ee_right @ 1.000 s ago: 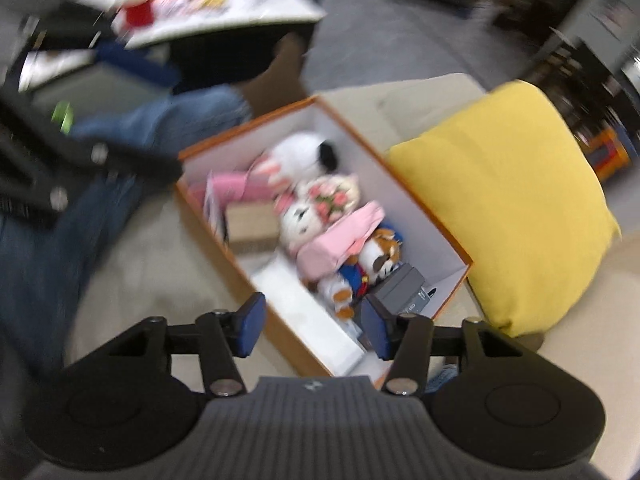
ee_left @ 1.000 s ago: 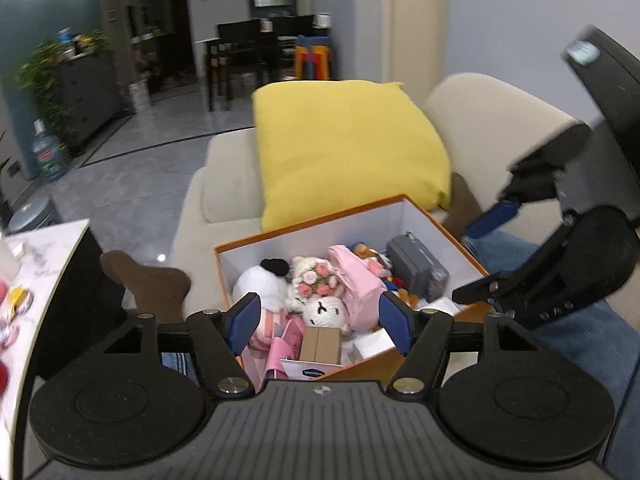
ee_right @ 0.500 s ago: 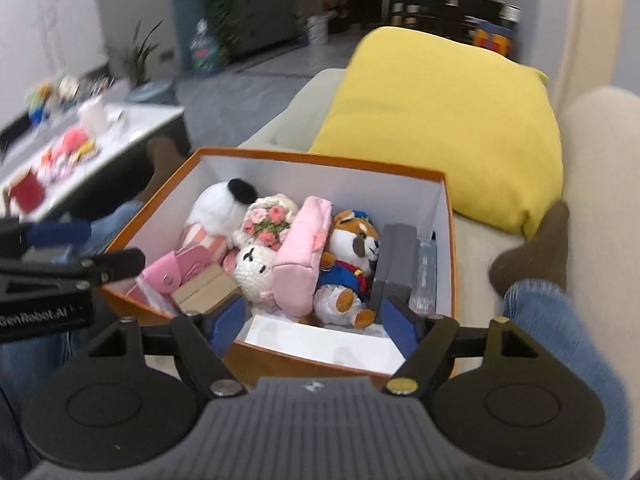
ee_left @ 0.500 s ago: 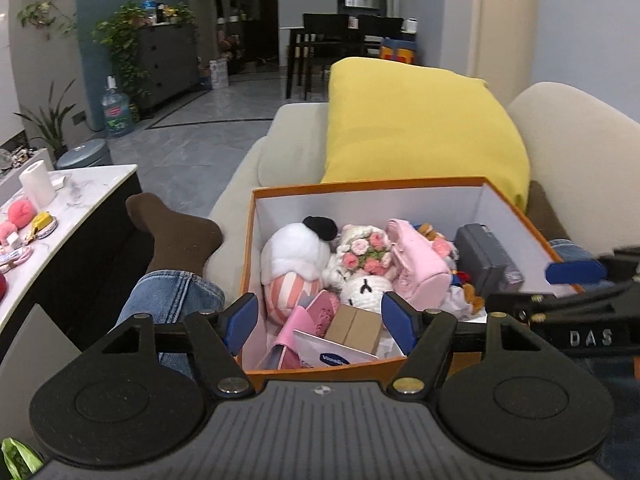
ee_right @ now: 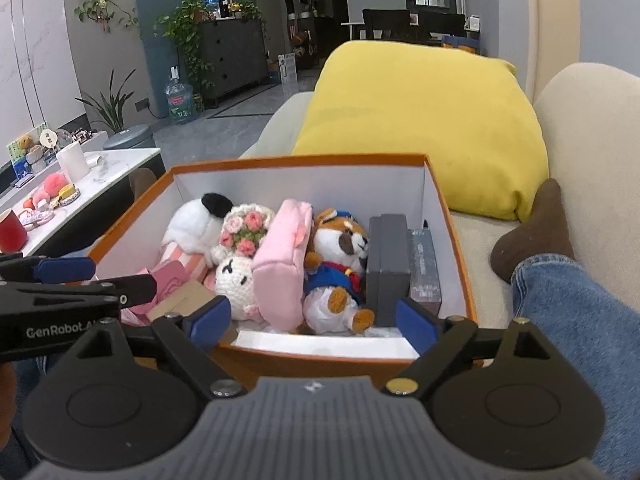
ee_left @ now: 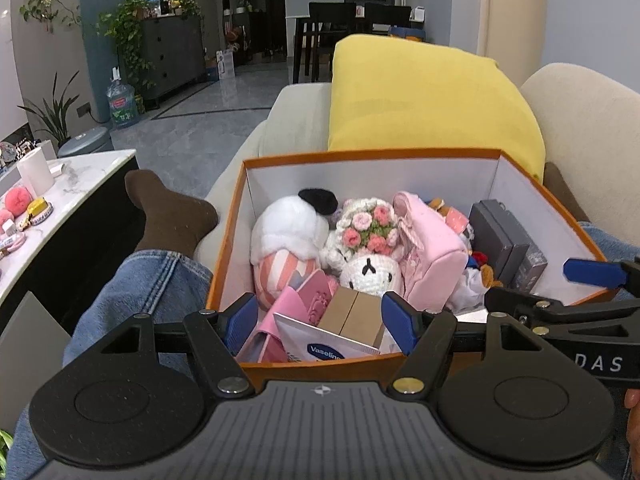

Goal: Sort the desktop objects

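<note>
An orange box (ee_left: 360, 156) with white walls sits on the sofa, packed with a white plush (ee_left: 288, 224), a crocheted flower bunny (ee_left: 368, 236), a pink pouch (ee_left: 428, 248), grey cases (ee_left: 500, 236), a small cardboard carton (ee_left: 354, 316) and a Vaseline packet (ee_left: 324, 344). My left gripper (ee_left: 320, 320) hangs open over the box's near edge, holding nothing. In the right wrist view the same box (ee_right: 300, 159) also shows a fox plush (ee_right: 340, 260). My right gripper (ee_right: 313, 322) hovers at the near rim, its jaws opening, with nothing pressed between them.
A yellow cushion (ee_left: 420, 100) leans on the beige sofa behind the box. A person's jeans legs with brown socks (ee_left: 168, 216) (ee_right: 536, 224) flank the box. A marble table (ee_left: 80, 176) at the left carries a white cup, small toys and a red cup (ee_right: 12, 228).
Both grippers have come down closer to the box and rolled level. The right gripper's jaws have spread wider. The box contents have not moved.
</note>
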`<state>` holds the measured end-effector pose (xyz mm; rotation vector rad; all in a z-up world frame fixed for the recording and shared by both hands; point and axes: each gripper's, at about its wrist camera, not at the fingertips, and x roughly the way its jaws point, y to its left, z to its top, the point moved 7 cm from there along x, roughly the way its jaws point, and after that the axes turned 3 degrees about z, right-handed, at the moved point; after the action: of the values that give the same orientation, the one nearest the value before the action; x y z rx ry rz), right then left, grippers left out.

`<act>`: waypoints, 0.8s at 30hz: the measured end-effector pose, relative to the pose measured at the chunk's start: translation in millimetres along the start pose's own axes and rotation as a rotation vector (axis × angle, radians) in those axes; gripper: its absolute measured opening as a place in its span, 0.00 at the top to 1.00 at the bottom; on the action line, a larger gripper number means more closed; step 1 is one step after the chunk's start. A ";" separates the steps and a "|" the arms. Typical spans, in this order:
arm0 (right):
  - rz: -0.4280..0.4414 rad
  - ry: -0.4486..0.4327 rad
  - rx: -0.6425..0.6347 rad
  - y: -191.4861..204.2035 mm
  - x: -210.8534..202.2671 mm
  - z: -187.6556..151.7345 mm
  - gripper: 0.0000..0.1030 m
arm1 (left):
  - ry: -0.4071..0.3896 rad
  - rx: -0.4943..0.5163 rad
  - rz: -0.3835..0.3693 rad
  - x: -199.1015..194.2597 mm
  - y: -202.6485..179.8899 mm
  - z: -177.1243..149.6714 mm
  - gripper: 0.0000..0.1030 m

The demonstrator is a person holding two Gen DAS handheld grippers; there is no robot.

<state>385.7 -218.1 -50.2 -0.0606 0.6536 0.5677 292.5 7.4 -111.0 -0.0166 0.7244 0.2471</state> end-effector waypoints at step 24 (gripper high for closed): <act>-0.011 -0.058 -0.020 0.0 1.1 -4.0 0.07 | 0.014 -0.064 -0.024 11.0 1.6 -7.2 0.10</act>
<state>384.1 -218.5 -54.1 -0.0662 0.5912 0.5635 295.4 10.6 -123.5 -0.0879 0.7294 0.2477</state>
